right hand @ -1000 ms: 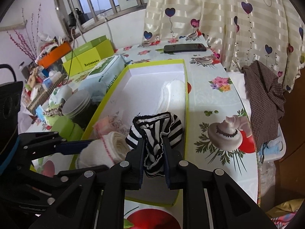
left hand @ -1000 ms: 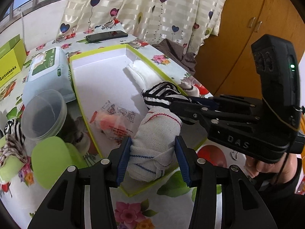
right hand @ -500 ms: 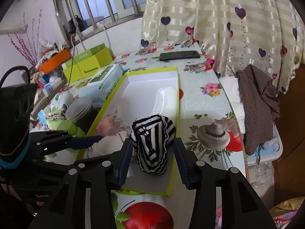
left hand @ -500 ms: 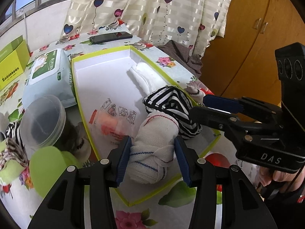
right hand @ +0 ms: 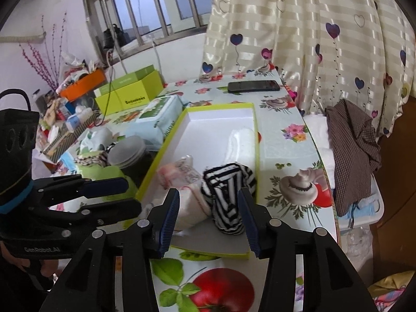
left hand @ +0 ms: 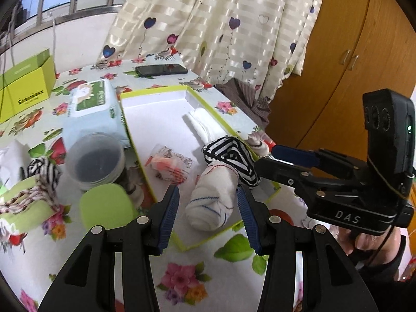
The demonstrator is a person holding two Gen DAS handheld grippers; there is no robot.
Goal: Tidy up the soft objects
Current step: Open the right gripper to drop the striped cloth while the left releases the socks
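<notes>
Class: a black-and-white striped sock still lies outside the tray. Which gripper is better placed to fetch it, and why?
Left. The left gripper is open, and the loose striped sock lies on its side of the tray, beside the plastic container. The right gripper is across the tray.

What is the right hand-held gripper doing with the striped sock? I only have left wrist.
Observer: The right hand-held gripper has its jaws opening. The striped sock stands between them in the box, and the pads are clear of it.
Operator: Anything past the table's right edge?
Observer: A clear bin sits there, with the brown checked cloth draped over it.
Operator: And behind the green carton?
Observer: An orange box, set among clutter.
</notes>
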